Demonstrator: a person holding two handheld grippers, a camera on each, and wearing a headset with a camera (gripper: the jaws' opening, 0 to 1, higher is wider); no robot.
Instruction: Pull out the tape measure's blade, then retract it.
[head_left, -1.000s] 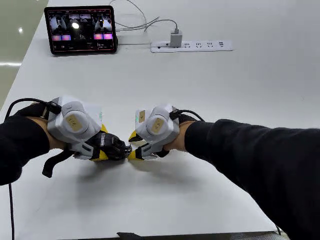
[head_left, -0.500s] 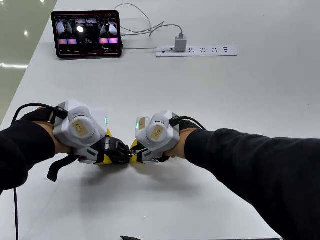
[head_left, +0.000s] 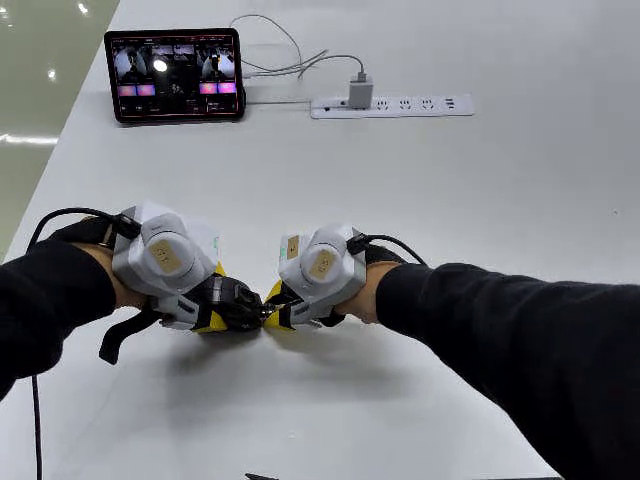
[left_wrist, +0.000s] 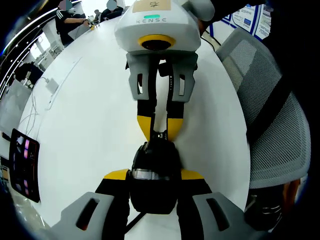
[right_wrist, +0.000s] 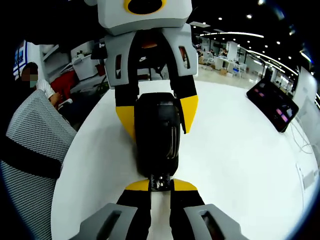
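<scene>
A black tape measure (head_left: 232, 302) lies low over the white table (head_left: 420, 200), held across its body by my left gripper (head_left: 222, 306), which is shut on it. In the left gripper view the case (left_wrist: 154, 172) sits between my yellow fingertips (left_wrist: 118, 175). My right gripper (head_left: 272, 312) meets it from the right, shut on the blade's metal end hook (right_wrist: 161, 181) right at the case mouth. In the right gripper view the case (right_wrist: 157, 132) stands just beyond my closed tips (right_wrist: 161, 186). Almost no blade shows between hook and case.
A tablet (head_left: 175, 73) stands at the far left of the table. A white power strip (head_left: 390, 104) with a charger (head_left: 359, 92) and cables lies behind. A grey mesh chair (left_wrist: 270, 125) is at the table's near edge. People sit far off in the room.
The head camera has shifted slightly. Both grippers stay together at the tape measure, with no clear move of the blade.
</scene>
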